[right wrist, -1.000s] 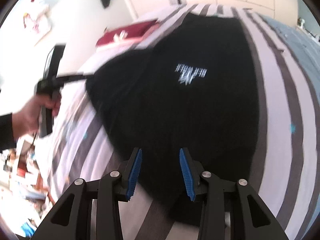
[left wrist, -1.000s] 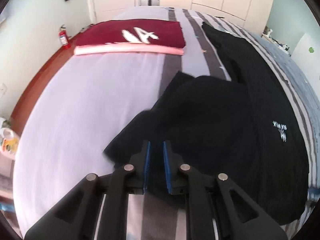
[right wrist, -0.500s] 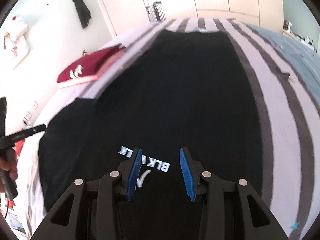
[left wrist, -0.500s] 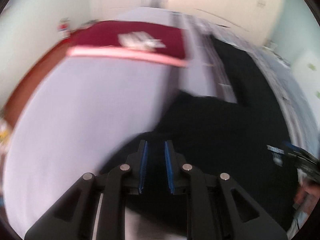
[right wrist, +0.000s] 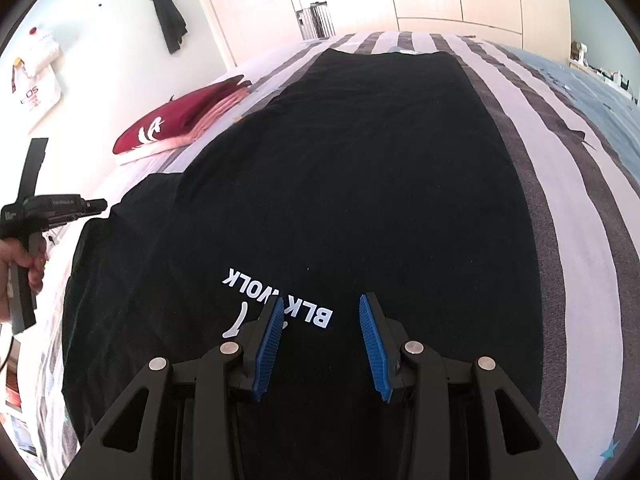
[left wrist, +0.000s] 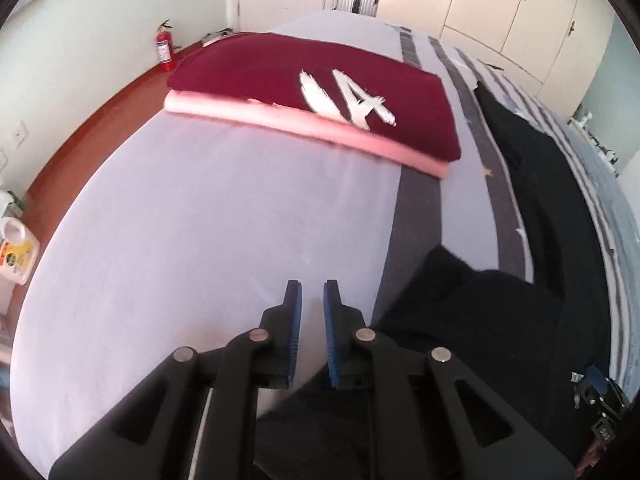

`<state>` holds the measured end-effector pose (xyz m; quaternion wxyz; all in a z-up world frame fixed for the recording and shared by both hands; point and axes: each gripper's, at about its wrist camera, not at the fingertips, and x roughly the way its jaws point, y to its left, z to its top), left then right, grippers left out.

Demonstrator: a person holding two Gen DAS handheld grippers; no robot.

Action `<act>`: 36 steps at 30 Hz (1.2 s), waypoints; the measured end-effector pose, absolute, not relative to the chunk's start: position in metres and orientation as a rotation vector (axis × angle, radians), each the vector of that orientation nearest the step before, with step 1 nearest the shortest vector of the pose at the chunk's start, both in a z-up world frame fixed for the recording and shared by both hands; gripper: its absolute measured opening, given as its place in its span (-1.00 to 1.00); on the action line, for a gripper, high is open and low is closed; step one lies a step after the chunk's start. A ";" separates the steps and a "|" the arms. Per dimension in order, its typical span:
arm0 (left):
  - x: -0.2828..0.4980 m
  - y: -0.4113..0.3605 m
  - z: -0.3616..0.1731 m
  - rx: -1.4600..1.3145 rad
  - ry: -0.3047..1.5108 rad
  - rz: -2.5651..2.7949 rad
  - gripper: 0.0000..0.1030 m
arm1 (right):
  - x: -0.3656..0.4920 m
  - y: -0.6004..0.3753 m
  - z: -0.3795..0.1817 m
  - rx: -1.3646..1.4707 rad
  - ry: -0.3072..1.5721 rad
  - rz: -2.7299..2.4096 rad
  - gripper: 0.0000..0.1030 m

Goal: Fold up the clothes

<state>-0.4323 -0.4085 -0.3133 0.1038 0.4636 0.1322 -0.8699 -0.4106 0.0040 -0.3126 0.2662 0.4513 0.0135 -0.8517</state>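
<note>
**Black garment spread on the striped bed, both claws empty**

My left gripper (left wrist: 312,292) hung over the plain pale part of the bed (left wrist: 180,240), tilted steeply down. Its blue pads (left wrist: 295,320) stood close together with a narrow slit between them, and the jaws were closing. Nothing lay between them; only bare sheet showed through the gap. The black garment (left wrist: 480,320) began just to the right of my fingertips, its near corner rumpled and folded over onto a grey stripe. Beyond, toward the far side of the bed, a folded maroon shirt (left wrist: 320,80) with white lettering sat on top of a folded pink piece (left wrist: 280,124). A red fire extinguisher (left wrist: 165,50) stood on the floor by the wall.

My right gripper (right wrist: 320,304) pointed down over the same black garment (right wrist: 360,160), which ran lengthwise up the striped bed (right wrist: 560,240) as one long dark panel. Its jaws were partly apart and held nothing; the cloth lay flat beneath them. The white print (right wrist: 280,296) on the fabric, upside down from my side, sat just under my left pad (right wrist: 268,344), which covered part of it. At the left edge of that view, my left hand (right wrist: 16,272) gripped the other tool's handle beside the garment's rumpled edge. A dark coat (right wrist: 168,20) hung on the wall.
</note>
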 end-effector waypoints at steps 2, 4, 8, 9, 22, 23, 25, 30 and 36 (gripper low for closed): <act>-0.435 -0.399 -0.308 1.394 0.407 -2.634 -0.71 | -0.412 0.004 -0.312 1.220 0.032 -2.297 -0.30; -0.443 -0.388 -0.306 1.426 0.438 -2.700 -0.65 | -0.412 0.004 -0.312 1.222 0.030 -2.295 -0.30; -0.459 -0.354 -0.311 1.513 0.412 -2.809 -0.64 | -0.413 0.004 -0.311 1.226 0.032 -2.294 -0.30; -0.467 -0.349 -0.318 1.545 0.381 -2.794 -0.64 | -0.413 0.004 -0.311 1.227 0.033 -2.293 -0.30; -0.443 -0.415 -0.330 1.436 0.448 -2.473 -0.58 | -0.412 0.003 -0.313 1.229 0.037 -2.292 -0.30; -0.434 -0.416 -0.327 1.433 0.474 -2.480 -0.50 | -0.412 0.003 -0.313 1.229 0.037 -2.293 -0.30; -0.416 -0.419 -0.321 1.426 0.525 -2.495 -0.28 | -0.412 0.002 -0.312 1.233 0.038 -2.293 -0.30; -0.371 -0.423 -0.318 1.378 0.618 -2.478 0.07 | -0.412 0.002 -0.309 1.256 0.031 -2.285 -0.30; -0.349 -0.413 -0.339 1.483 0.609 -2.431 0.07 | -0.402 0.008 -0.306 1.267 0.049 -2.272 -0.30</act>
